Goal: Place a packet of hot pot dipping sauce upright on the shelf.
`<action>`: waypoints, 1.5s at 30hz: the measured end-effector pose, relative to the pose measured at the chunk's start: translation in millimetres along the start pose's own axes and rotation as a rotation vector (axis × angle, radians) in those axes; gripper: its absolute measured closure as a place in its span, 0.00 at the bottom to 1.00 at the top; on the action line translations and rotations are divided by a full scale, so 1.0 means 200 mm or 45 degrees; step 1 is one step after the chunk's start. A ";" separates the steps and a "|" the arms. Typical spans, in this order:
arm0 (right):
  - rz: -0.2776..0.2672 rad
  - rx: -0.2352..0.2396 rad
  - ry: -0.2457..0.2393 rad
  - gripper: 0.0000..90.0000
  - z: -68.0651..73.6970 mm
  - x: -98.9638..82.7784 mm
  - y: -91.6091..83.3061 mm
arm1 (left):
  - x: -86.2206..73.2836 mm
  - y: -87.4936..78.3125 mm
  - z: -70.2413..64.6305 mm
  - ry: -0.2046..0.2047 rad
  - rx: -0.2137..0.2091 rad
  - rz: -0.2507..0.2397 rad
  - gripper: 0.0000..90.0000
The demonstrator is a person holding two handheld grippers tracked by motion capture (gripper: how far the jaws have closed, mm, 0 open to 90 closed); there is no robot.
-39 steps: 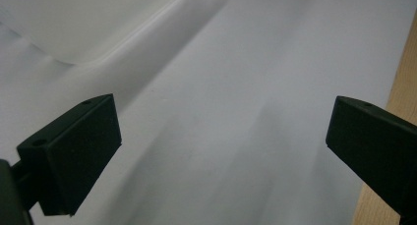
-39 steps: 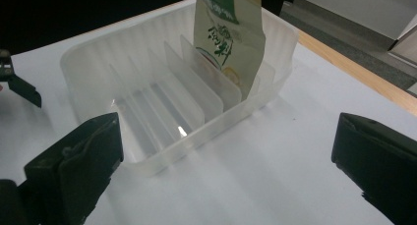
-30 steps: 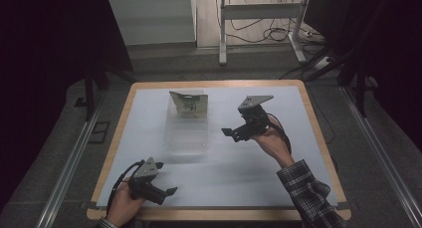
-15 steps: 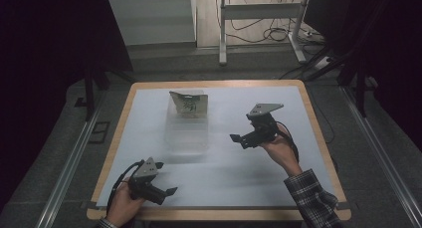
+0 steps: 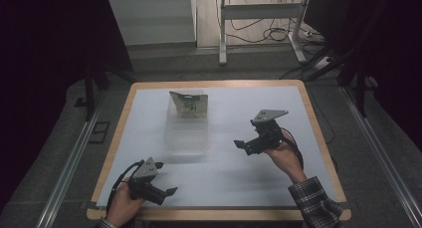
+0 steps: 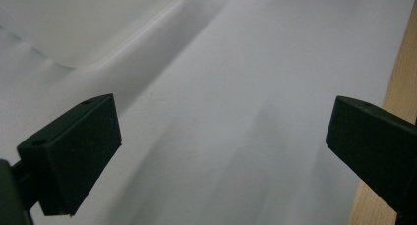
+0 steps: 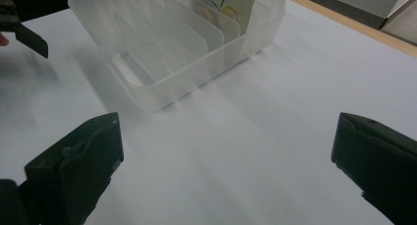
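hovering wide-jawed, the right gripper has bare table around; left gripper, also spread, hugs the near edge.

A clear plastic bin lies on the white table surface, a long rectangular tray with thin upright dividers splitting it into slots. It sits at about 11 o'clock from the table's centre, its long axis running from 6 toward 12. A flat packet with green and yellow print stands upright in the slot at the bin's 12 o'clock end, leaning slightly. The nearer slots hold nothing.
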State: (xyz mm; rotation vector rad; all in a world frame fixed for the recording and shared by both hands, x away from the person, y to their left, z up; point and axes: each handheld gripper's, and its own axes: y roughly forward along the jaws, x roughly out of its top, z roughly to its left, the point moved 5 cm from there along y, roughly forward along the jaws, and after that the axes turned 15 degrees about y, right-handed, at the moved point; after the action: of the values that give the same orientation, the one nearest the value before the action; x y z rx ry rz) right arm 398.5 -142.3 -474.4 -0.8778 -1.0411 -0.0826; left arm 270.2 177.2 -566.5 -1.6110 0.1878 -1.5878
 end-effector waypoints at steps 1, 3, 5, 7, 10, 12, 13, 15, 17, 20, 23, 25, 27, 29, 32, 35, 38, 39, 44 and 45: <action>0.000 -0.002 0.000 0.00 0.00 0.00 0.00 | 0.00 0.00 0.00 0.000 0.000 0.000 0.00; -0.001 -0.004 -0.002 0.00 0.01 -0.01 -0.01 | 0.00 0.00 0.00 0.000 0.000 0.000 0.00; 0.004 -0.008 -0.004 0.00 0.01 -0.03 -0.02 | 0.00 0.00 0.00 -0.001 0.000 -0.002 0.00; 0.006 -0.011 -0.005 0.00 0.00 -0.04 -0.02 | 0.00 0.00 0.00 -0.001 0.000 -0.002 0.00; 0.013 -0.014 0.002 0.00 0.00 -0.06 -0.03 | 0.00 0.00 0.00 -0.001 0.000 -0.003 0.00; 0.020 -0.016 0.008 0.00 0.00 -0.08 -0.04 | 0.00 0.00 0.00 -0.001 0.000 -0.002 0.00; 0.021 -0.015 0.016 0.00 0.00 -0.09 -0.04 | 0.00 0.00 0.00 -0.001 0.000 -0.002 0.00; 0.024 -0.016 0.028 0.00 0.00 -0.11 -0.05 | 0.00 0.00 0.00 0.000 0.000 -0.001 0.00; 0.024 -0.013 0.034 0.00 0.00 -0.12 -0.06 | 0.00 0.00 0.00 0.000 0.000 -0.001 0.00; 0.023 -0.019 0.042 0.00 0.00 -0.15 -0.09 | 0.00 0.00 0.00 0.000 0.001 0.001 0.00; 0.024 -0.027 0.048 0.00 -0.01 -0.18 -0.11 | 0.00 0.00 0.00 0.000 0.000 0.001 0.00; 0.026 -0.034 0.054 0.00 -0.01 -0.20 -0.12 | 0.00 0.00 0.00 -0.001 0.000 0.001 0.00; 0.022 -0.045 0.058 0.00 -0.02 -0.22 -0.14 | 0.00 0.00 0.00 -0.002 0.000 0.000 0.00; 0.020 -0.055 0.064 0.00 -0.03 -0.23 -0.16 | 0.00 0.00 0.00 -0.003 -0.001 0.002 0.00; 0.013 -0.071 0.070 0.00 -0.03 -0.25 -0.19 | 0.00 0.00 0.00 -0.005 -0.001 0.000 0.00; 0.002 -0.083 0.073 0.00 -0.03 -0.27 -0.23 | 0.00 0.00 0.00 -0.006 -0.002 0.001 0.00; -0.007 -0.099 0.073 0.00 -0.03 -0.29 -0.27 | 0.00 0.01 0.00 -0.005 -0.004 0.004 0.00; -0.009 -0.105 0.077 0.00 -0.03 -0.30 -0.29 | 0.00 0.01 0.00 -0.005 -0.004 0.005 0.00; -0.027 -0.127 0.092 0.00 -0.04 -0.34 -0.35 | 0.00 0.01 0.00 -0.004 -0.007 0.007 0.00; -0.031 -0.132 0.094 0.00 -0.05 -0.35 -0.36 | 0.00 0.01 0.00 -0.004 -0.008 0.008 0.00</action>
State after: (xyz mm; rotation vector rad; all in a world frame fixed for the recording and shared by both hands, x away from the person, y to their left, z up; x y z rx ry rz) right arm 335.5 -219.4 -487.4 -0.9489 -0.9851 -0.1895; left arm 270.6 176.4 -567.9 -1.6163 0.1965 -1.5810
